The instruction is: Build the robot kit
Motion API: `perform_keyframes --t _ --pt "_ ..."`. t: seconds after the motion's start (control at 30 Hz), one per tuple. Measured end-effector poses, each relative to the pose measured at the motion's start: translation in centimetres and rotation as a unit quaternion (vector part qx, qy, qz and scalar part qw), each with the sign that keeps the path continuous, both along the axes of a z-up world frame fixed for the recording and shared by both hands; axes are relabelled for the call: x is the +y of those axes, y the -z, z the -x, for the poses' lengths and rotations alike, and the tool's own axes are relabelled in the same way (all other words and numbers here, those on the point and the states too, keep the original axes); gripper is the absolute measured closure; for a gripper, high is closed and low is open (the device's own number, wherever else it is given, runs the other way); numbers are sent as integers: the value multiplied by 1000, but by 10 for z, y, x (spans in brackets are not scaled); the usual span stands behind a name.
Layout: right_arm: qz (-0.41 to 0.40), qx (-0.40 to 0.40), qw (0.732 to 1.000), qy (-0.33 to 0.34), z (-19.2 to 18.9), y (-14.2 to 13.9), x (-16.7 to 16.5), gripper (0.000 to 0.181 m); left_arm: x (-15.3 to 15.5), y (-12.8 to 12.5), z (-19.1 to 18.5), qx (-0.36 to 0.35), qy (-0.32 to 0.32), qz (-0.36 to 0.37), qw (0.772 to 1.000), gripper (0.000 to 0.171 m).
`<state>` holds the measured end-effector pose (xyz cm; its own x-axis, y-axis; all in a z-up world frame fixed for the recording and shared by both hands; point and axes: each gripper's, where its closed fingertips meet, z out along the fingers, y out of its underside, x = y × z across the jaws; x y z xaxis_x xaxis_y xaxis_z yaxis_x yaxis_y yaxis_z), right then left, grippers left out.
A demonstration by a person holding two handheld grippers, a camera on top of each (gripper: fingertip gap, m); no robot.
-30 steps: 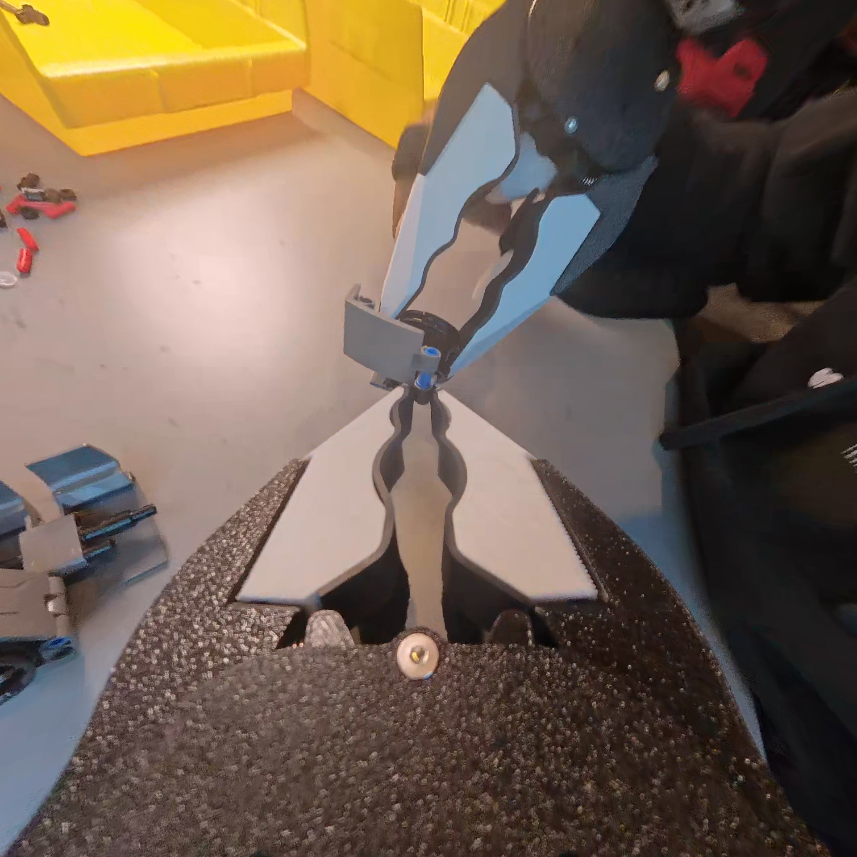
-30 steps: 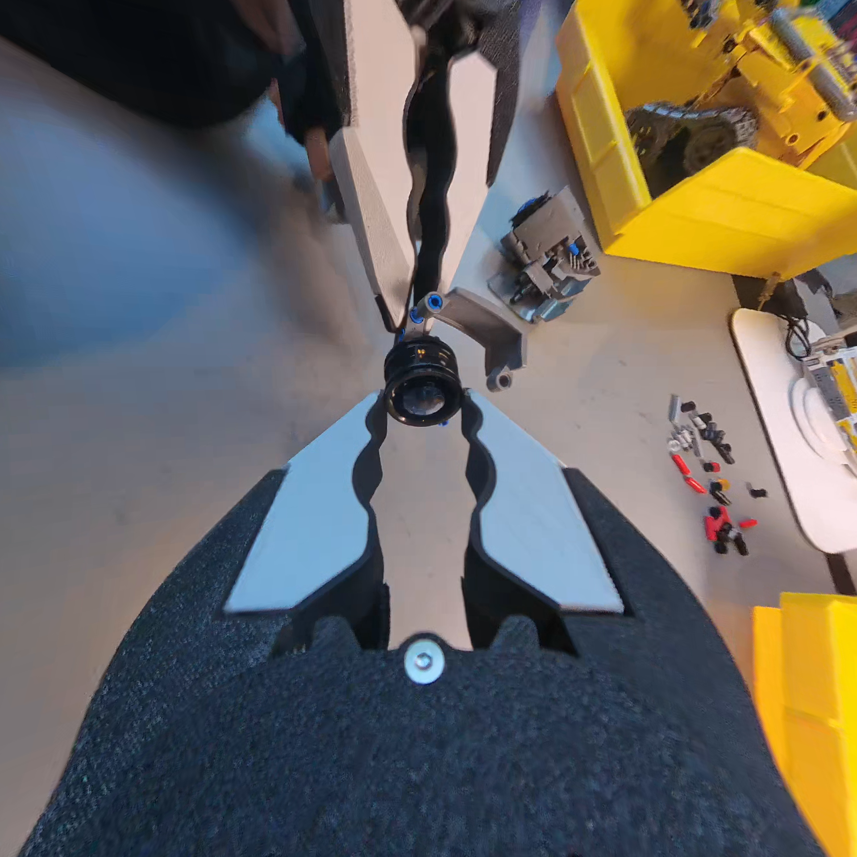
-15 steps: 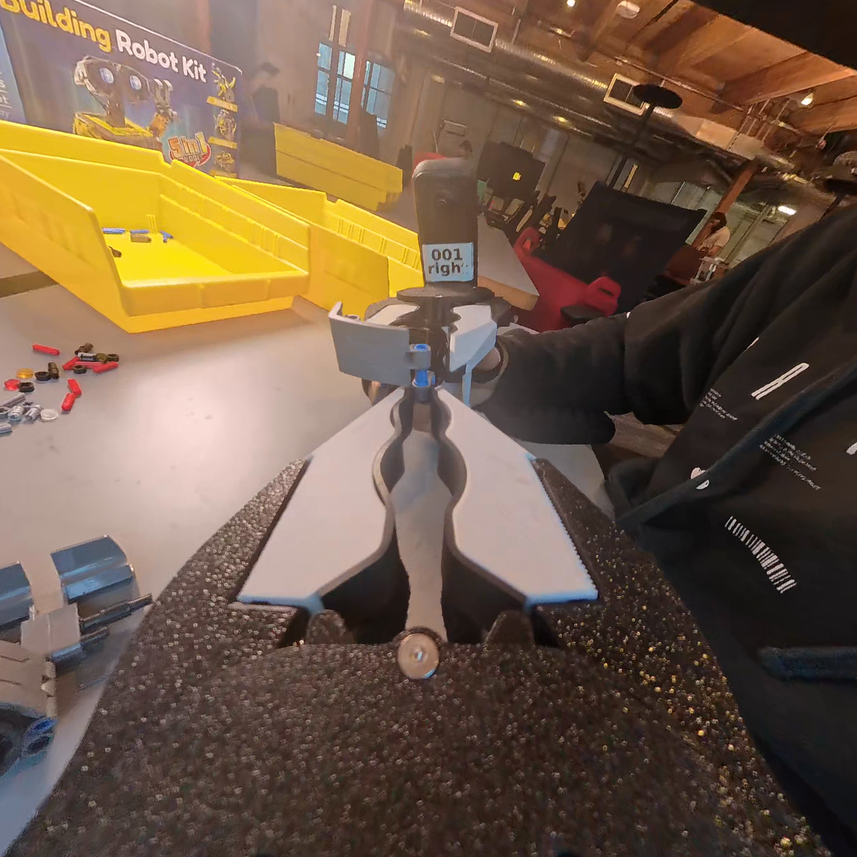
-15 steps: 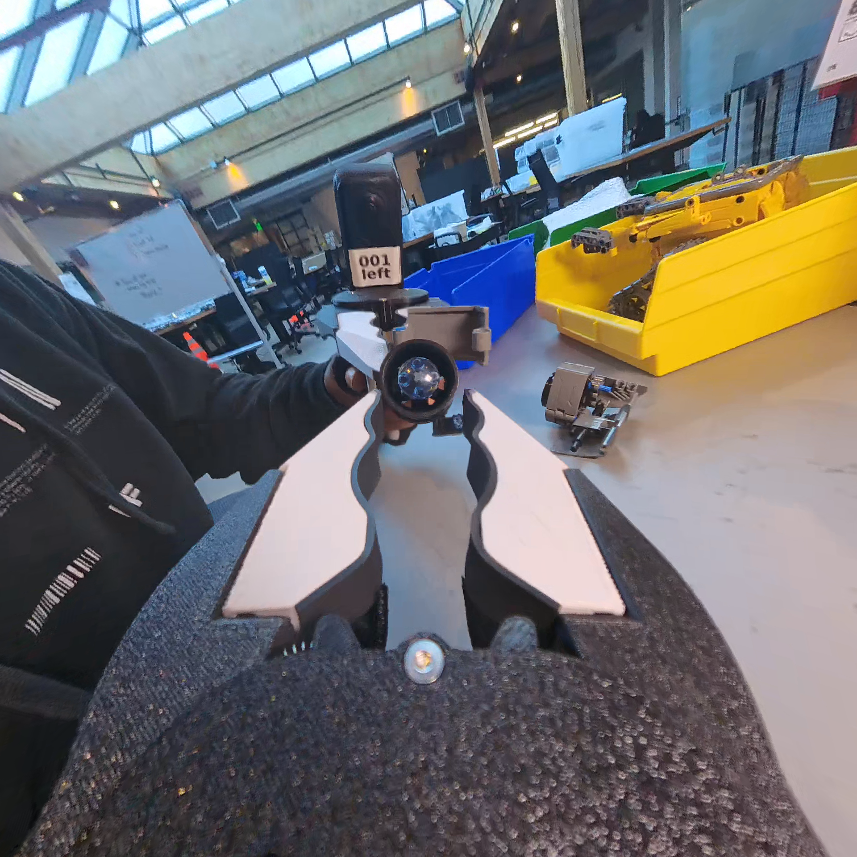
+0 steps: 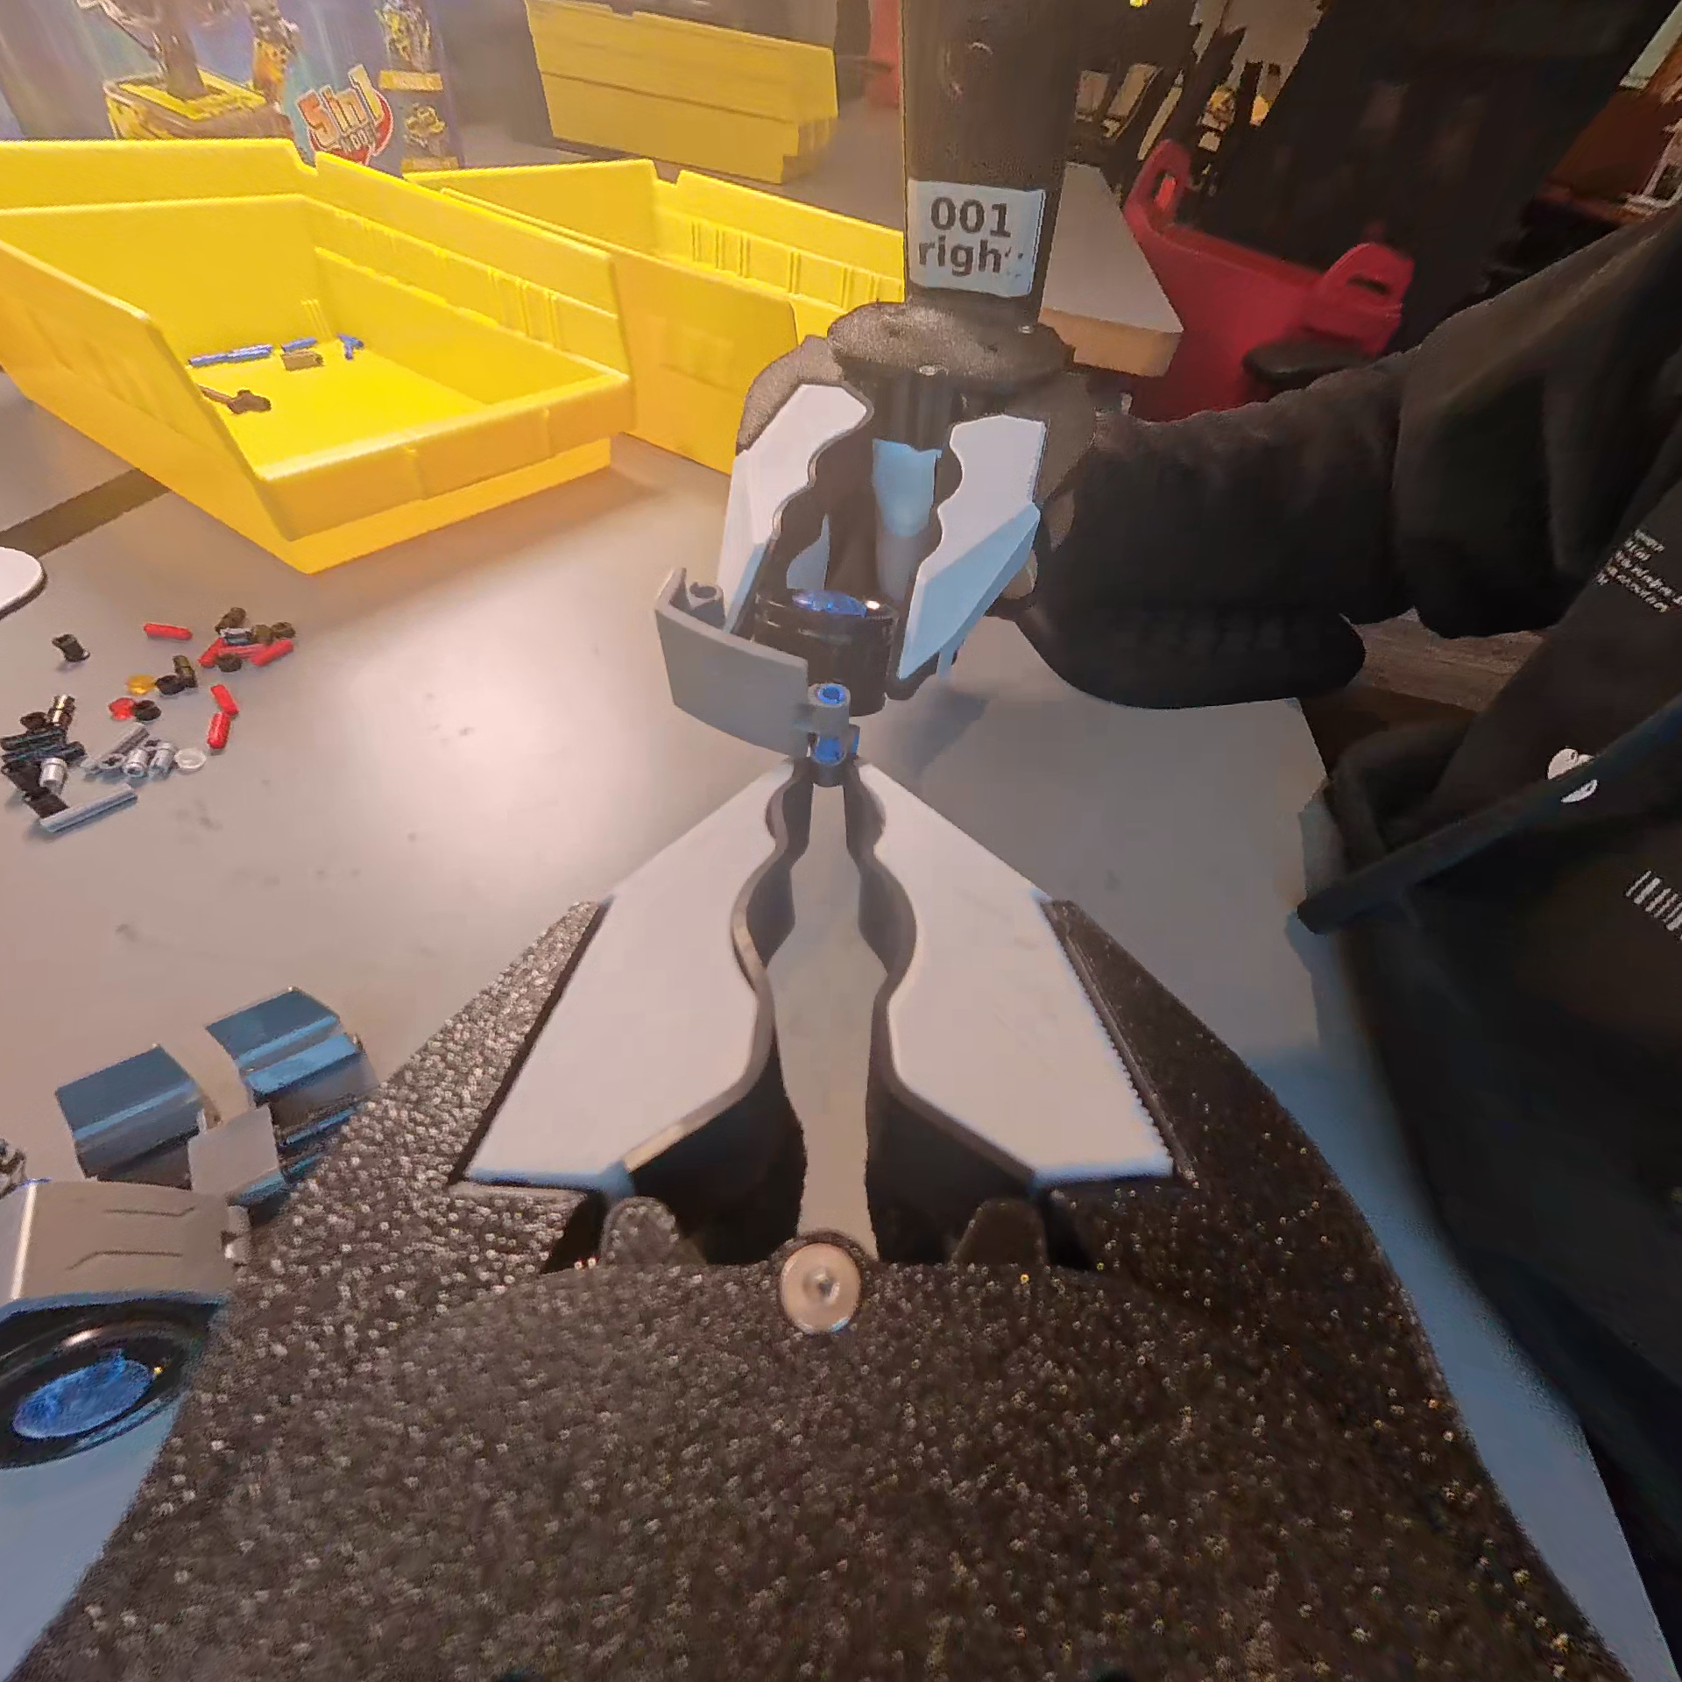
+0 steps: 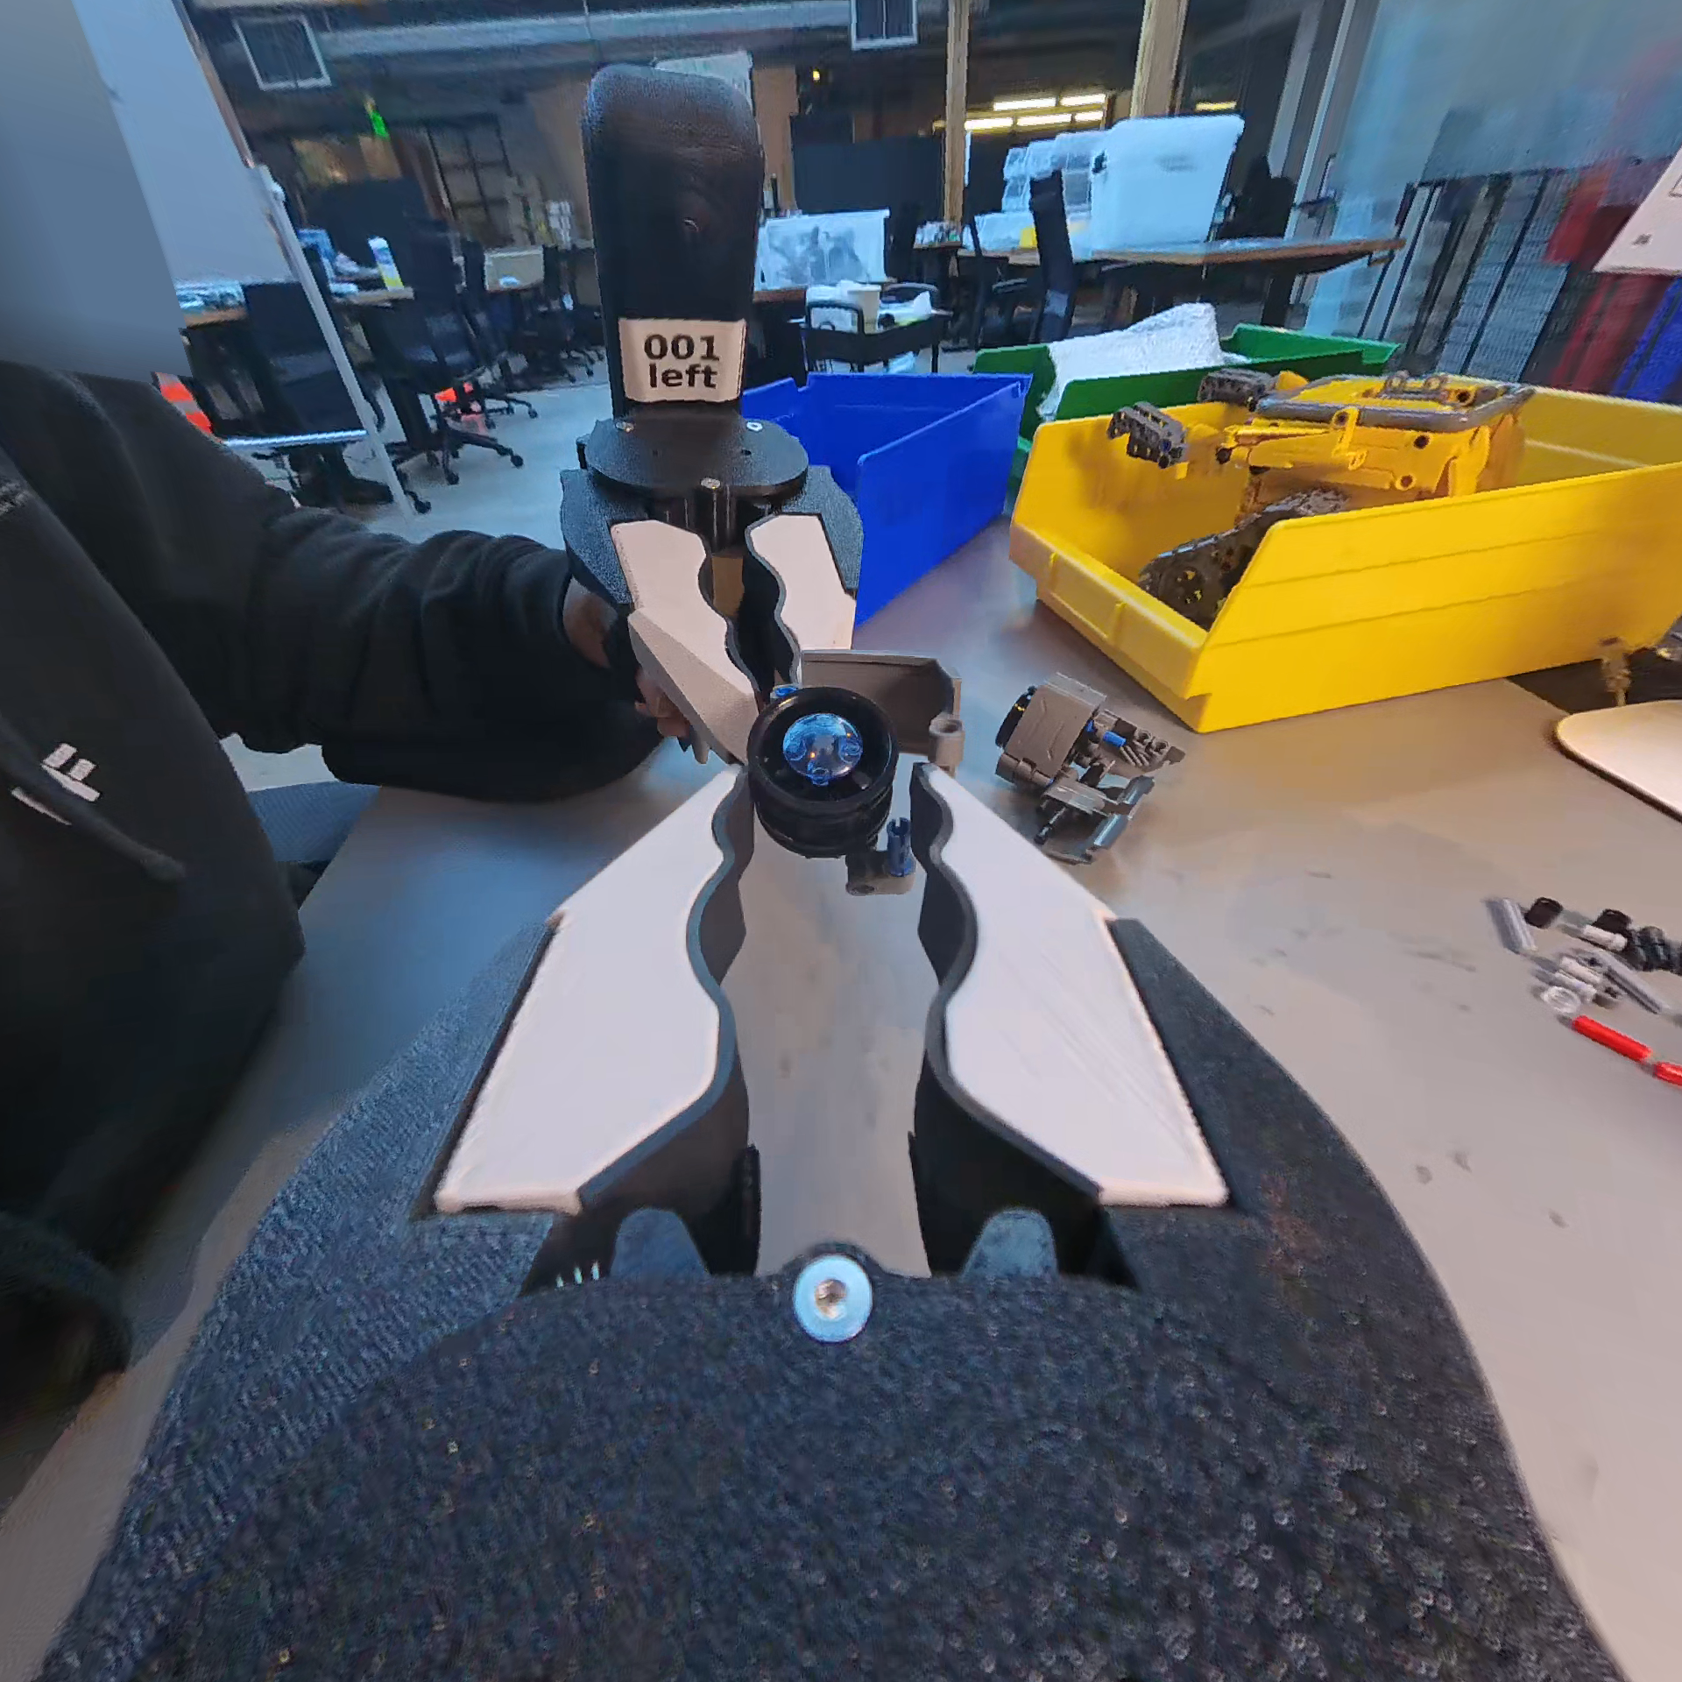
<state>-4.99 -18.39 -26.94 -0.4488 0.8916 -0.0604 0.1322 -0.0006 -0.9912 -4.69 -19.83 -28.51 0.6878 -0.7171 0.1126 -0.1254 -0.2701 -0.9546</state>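
While both grippers meet above the grey table (image 5: 455, 819), the left gripper (image 5: 826, 769) pinches a blue-pinned connector (image 5: 830, 728) on the small grey-and-black assembly (image 6: 846, 755) — the right gripper (image 6: 833, 787) clasps its black wheel (image 6: 824, 769) (blue-centred); loose pieces (image 5: 136, 710) lie well apart.

A black wheel (image 6: 824, 769) with a blue translucent centre and a grey panel (image 5: 728, 669) are seen. Yellow bins (image 5: 309, 364), a blue bin (image 6: 910, 455) and red pins (image 5: 218, 728) are shown on the grey table (image 5: 410, 819).
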Motion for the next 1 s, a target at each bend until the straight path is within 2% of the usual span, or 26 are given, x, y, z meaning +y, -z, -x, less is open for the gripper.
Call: perform_keyframes --t 0.1,0.27,0.37,0.63,0.77,0.93,1.0 --pt "-41 -2 999 1 0 4 -2 148 0 5 1 31 -4 -3 1000 165" --pt "-191 -83 978 -23 -7 34 -5 153 0 35 0 162 -4 -5 987 165" --pt "-214 -118 970 -19 -8 47 -5 152 0 49 -2 201 -2 5 980 165" --pt "-156 -177 972 -23 -14 70 -4 150 -5 66 -7 148 18 81 986 165" --pt "-158 -201 966 -34 -21 80 -6 151 -9 73 -11 128 34 114 985 165" --pt "-153 -211 965 -43 -24 84 -7 152 -13 84 -10 152 39 134 978 165" --pt "-152 -210 965 -44 -24 84 -7 160 -14 86 -8 157 38 138 977 164"
